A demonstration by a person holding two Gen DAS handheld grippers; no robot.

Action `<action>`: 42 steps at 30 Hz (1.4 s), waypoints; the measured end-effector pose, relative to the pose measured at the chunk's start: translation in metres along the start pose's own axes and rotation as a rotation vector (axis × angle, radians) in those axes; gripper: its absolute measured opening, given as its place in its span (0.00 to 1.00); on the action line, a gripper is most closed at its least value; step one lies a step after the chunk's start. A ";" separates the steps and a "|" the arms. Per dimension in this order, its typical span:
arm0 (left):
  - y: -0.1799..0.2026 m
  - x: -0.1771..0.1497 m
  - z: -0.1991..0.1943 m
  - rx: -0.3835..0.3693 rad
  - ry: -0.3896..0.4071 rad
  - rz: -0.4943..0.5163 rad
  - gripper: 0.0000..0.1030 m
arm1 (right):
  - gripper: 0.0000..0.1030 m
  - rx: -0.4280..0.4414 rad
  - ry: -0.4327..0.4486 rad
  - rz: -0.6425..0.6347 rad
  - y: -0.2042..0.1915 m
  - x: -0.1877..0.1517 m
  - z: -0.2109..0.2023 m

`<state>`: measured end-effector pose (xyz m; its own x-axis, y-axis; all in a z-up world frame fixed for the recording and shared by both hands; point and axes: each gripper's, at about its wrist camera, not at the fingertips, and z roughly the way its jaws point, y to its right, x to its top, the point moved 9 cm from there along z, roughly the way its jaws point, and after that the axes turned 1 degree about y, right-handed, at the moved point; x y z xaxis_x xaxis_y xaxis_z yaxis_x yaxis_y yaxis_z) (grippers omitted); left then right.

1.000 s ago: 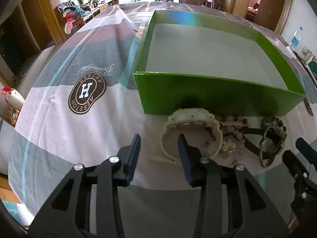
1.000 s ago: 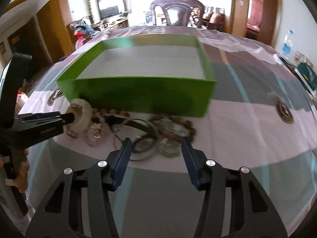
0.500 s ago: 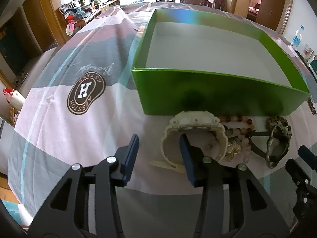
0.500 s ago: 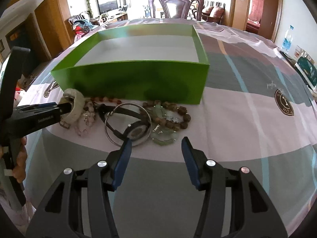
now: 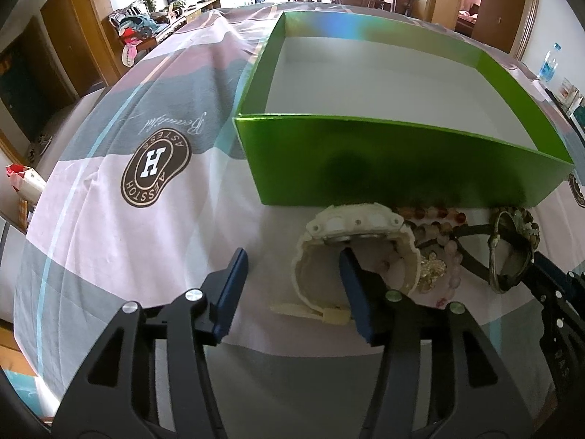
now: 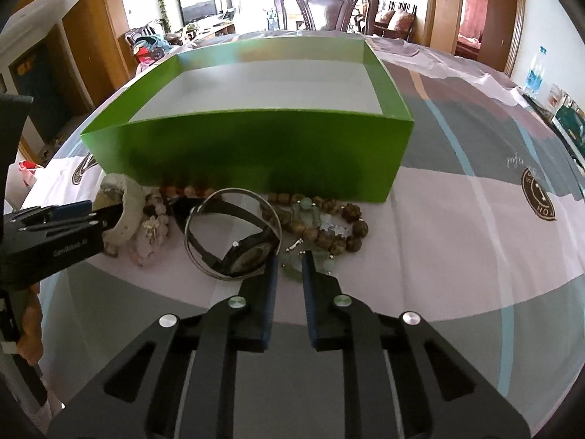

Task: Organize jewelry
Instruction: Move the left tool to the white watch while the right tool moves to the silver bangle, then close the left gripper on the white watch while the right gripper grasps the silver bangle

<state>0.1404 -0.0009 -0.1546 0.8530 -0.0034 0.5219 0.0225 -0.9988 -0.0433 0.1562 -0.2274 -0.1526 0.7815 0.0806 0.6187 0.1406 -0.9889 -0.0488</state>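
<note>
Off to the far left, a wooden doorway and a cluttered TV bench (image 5: 157, 33) edge the room, and the tablecloth (image 5: 109, 226) shows its brown round logo (image 5: 155, 166) well clear of the action. Straight ahead a dark carved chair (image 6: 325, 3) stands behind the table, and on the right a water bottle (image 6: 534, 73) sits at the table's edge.

In the middle stands the green box (image 6: 256, 153), open-topped, its white floor bare. Its near wall rises directly behind the jewelry, which lies in a row against the foot of that wall.

Now the left gripper (image 5: 292, 274): its jaws are spread and opening. The right finger dips inside the loop of the white watch (image 5: 351, 234), the left finger stands out on bare cloth, and the near side of the strap runs between them with no pad pressing it. The watch lies on the cloth just in front of the box's left half.

Moving right: pink and amber beads (image 6: 153, 226), then a silver bangle (image 6: 204, 256) lying around a black watch (image 6: 248, 252), then a wooden bead bracelet (image 6: 329, 234) tangled with pale green stones (image 6: 307, 212).

The right gripper (image 6: 289, 263) is closing, jaws nearly together, tips just beside the black watch's face with a pale green piece in the narrow gap; whether the pads pinch it cannot be told.
</note>
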 end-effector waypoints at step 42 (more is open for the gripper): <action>-0.005 0.009 0.005 0.003 0.030 -0.009 0.61 | 0.00 0.201 0.060 -0.032 -0.047 0.023 -0.028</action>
<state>0.1500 0.0047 -0.1538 0.8366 0.0044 0.5477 0.0321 -0.9986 -0.0409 0.1502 -0.1830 -0.1140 0.7376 0.0982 0.6681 0.2884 -0.9404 -0.1801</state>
